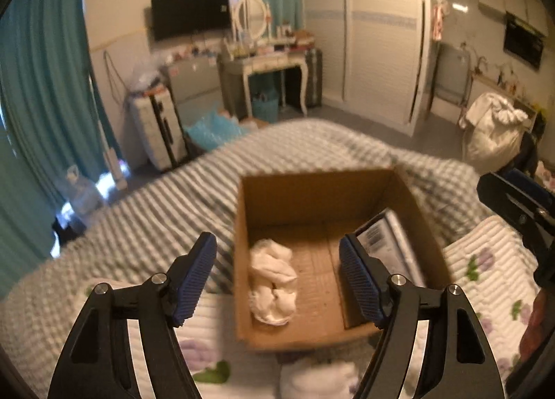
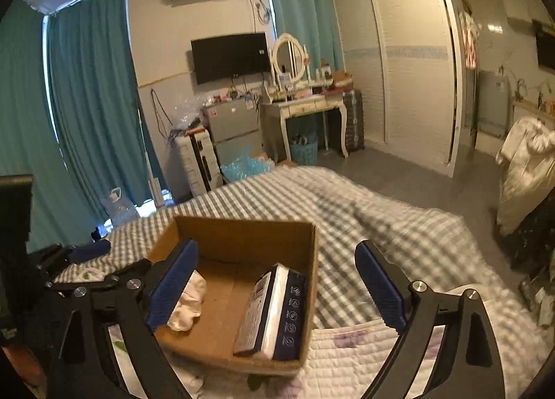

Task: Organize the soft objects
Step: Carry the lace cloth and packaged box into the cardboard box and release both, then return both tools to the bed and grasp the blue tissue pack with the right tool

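Observation:
An open cardboard box [image 1: 312, 190] [image 2: 242, 232] sits on the bed. Inside it lie a crumpled white cloth [image 1: 272, 282] [image 2: 189, 302] on the left and a blue-and-white soft pack [image 1: 388, 243] [image 2: 274, 312] leaning on the right wall. My left gripper [image 1: 277, 281] is open and empty, held above the box's near side. My right gripper [image 2: 277, 291] is open and empty, over the box's right half. Another white soft item [image 1: 319, 380] lies on the quilt just in front of the box.
The box rests on a grey checked blanket [image 1: 156, 218] [image 2: 399, 225] and a white floral quilt [image 1: 492, 270] [image 2: 347, 364]. The right gripper's body [image 1: 520, 211] shows at the right edge of the left view. Beyond the bed are suitcases [image 2: 199, 159], a dressing table [image 2: 305, 104] and a wardrobe [image 2: 409, 69].

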Demonstrator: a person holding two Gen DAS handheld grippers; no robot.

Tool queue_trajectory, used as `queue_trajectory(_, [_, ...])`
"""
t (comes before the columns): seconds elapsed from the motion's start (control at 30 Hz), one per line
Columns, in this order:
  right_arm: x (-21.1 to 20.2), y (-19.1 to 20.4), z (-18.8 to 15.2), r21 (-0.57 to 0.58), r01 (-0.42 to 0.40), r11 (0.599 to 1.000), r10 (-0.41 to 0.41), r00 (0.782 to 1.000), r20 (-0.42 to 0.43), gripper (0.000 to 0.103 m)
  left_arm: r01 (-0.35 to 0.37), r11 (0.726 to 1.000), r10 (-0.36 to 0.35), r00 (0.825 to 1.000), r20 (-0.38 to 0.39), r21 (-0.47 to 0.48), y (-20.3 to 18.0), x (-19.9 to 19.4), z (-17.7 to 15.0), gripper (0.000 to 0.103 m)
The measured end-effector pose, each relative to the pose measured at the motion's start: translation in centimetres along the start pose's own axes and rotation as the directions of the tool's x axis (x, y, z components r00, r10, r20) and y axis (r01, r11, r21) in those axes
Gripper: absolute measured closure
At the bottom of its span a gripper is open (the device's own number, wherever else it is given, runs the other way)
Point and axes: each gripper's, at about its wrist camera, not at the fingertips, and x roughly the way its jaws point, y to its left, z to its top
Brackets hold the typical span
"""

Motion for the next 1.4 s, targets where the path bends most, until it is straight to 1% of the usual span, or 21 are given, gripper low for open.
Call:
queue_trajectory(0.07, [-3.0, 0.6, 1.4, -0.025, 0.018, 1.0, -0.018, 1.0, 0.02, 0.008, -0.004, 1.0, 0.003, 0.999, 0.048, 0.014, -0.2, -3.7, 0.8, 0.029])
queue_trajectory(0.13, [-6.3, 1.4, 2.6, -0.049, 0.031, 0.998, -0.03, 0.999, 0.037, 0.005, 0.002, 1.0, -0.004, 0.994, 0.113, 0.017, -0.2, -8.2, 1.4, 0.028])
queue_trajectory(0.2, [-9.6, 2.1, 3.6, -0.068, 0.036, 0.997, -0.033, 0.998, 0.054, 0.001, 0.008, 1.0, -0.009, 0.987, 0.163, 0.009, 0.1, -12.0, 2.0, 0.023])
queue_trajectory(0.23, [-11.5, 2.5, 4.1, -0.082, 0.037, 0.996, -0.032, 0.997, 0.065, 0.0, 0.012, 1.0, -0.013, 0.983, 0.185, 0.007, 0.1, -14.0, 2.0, 0.022])
queue_trajectory(0.27, [-13.0, 2.9, 4.3, -0.091, 0.044, 0.995, -0.037, 0.996, 0.077, 0.0, 0.021, 1.0, -0.022, 0.98, 0.2, 0.006, 0.2, -15.3, 2.2, 0.02])
queue_trajectory(0.3, [-14.3, 3.2, 4.5, -0.104, 0.051, 0.993, -0.041, 0.995, 0.088, 0.0, 0.033, 0.999, -0.035, 0.977, 0.212, 0.01, 0.3, -16.8, 2.2, 0.015])
queue_trajectory(0.33, [-15.9, 3.7, 4.5, -0.123, 0.058, 0.991, -0.046, 0.994, 0.097, 0.0, 0.034, 0.999, -0.036, 0.975, 0.221, 0.014, 0.2, -18.2, 1.9, 0.014])
queue_trajectory(0.43, [-18.8, 4.9, 3.6, -0.152, 0.049, 0.987, -0.033, 0.994, 0.104, 0.0, -0.002, 1.0, -0.005, 0.969, 0.247, 0.029, 0.2, -20.9, 0.5, 0.013])
queue_trajectory(0.53, [-20.5, 5.7, 1.2, -0.177, 0.028, 0.984, -0.017, 0.998, 0.062, 0.0, -0.025, 0.999, 0.013, 0.967, 0.254, 0.045, 0.0, -22.1, -1.9, 0.013])
queue_trajectory(0.63, [-20.6, 6.0, -1.7, -0.195, -0.018, 0.981, 0.021, 1.0, 0.014, 0.0, -0.038, 0.997, 0.021, 0.969, 0.245, 0.066, -0.1, -21.9, -4.6, 0.013])
queue_trajectory(0.7, [-20.0, 6.0, -4.2, -0.207, -0.036, 0.978, 0.034, 0.999, -0.016, 0.0, -0.044, 0.996, 0.026, 0.976, 0.217, 0.082, -0.4, -21.1, -6.7, 0.013])
queue_trajectory(0.73, [-19.4, 6.1, -5.8, -0.215, -0.046, 0.975, 0.037, 0.998, -0.045, 0.0, -0.046, 0.996, 0.029, 0.98, 0.197, 0.082, -0.5, -20.6, -7.6, 0.013])
queue_trajectory(0.8, [-18.1, 6.2, -8.3, -0.221, -0.07, 0.973, 0.051, 0.994, -0.092, 0.0, -0.049, 0.997, 0.038, 0.986, 0.165, 0.065, -0.6, -19.7, -9.4, 0.013])
queue_trajectory(0.9, [-15.1, 6.1, -12.1, -0.214, -0.109, 0.971, 0.07, 0.981, -0.182, 0.0, -0.045, 0.999, 0.042, 0.994, 0.106, 0.026, -0.3, -17.5, -12.2, 0.013])
queue_trajectory(0.97, [-13.0, 5.8, -14.4, -0.205, -0.118, 0.972, 0.067, 0.969, -0.239, 0.0, -0.059, 0.998, 0.06, 0.996, 0.063, -0.008, 0.0, -15.6, -14.1, 0.013])
queue_trajectory(1.07, [-10.1, 5.4, -17.5, -0.171, -0.131, 0.977, 0.07, 0.945, -0.32, 0.0, -0.06, 0.997, 0.06, 0.998, 0.002, -0.042, 0.5, -12.3, -16.2, 0.013])
queue_trajectory(1.1, [-9.4, 5.3, -18.1, -0.16, -0.134, 0.978, 0.074, 0.939, -0.335, 0.0, -0.06, 0.997, 0.059, 0.998, -0.019, -0.057, 0.8, -11.3, -16.9, 0.013])
queue_trajectory(1.2, [-7.3, 4.8, -21.3, -0.092, -0.145, 0.985, 0.101, 0.923, -0.371, 0.0, -0.058, 0.995, 0.052, 0.996, -0.076, -0.083, 1.3, -8.9, -19.2, 0.013])
queue_trajectory(1.27, [-6.3, 5.1, -22.7, -0.09, -0.122, 0.988, 0.075, 0.911, -0.405, 0.002, -0.063, 0.994, 0.054, 0.993, -0.102, -0.089, 1.5, -7.9, -20.4, 0.013])
queue_trajectory(1.3, [-6.0, 5.3, -22.9, -0.095, -0.127, 0.987, 0.077, 0.908, -0.411, 0.004, -0.066, 0.994, 0.055, 0.992, -0.117, -0.091, 1.6, -7.4, -21.1, 0.013])
queue_trajectory(1.4, [-5.6, 5.9, -22.7, -0.078, -0.161, 0.984, 0.116, 0.907, -0.405, 0.004, -0.061, 0.995, 0.048, 0.988, -0.145, -0.084, 1.6, -6.6, -22.1, 0.013])
